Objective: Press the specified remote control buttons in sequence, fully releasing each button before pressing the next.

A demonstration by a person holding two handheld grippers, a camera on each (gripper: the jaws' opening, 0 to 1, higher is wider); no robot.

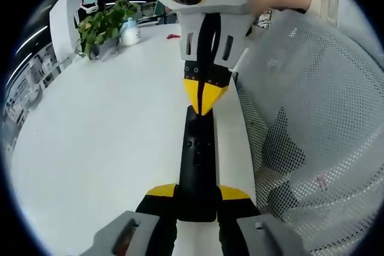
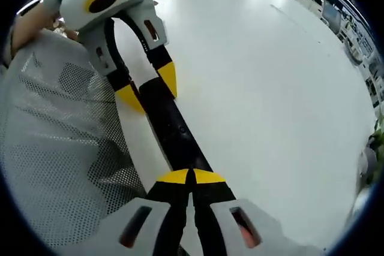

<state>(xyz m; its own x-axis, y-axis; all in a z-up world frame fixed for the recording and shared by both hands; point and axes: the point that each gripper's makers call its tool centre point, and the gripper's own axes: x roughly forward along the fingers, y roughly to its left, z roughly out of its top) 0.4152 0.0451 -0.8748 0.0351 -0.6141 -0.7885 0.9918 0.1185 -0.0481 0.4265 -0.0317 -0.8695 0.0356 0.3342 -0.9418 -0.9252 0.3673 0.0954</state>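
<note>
Black remote clamped by left gripper; right gripper clenched, tips on it.

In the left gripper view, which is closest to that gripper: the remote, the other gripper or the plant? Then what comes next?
1. Remote: between the left gripper's fingers.
2. Right gripper: at the remote's far end.
3. Plant: far back, left side of the table.
</note>
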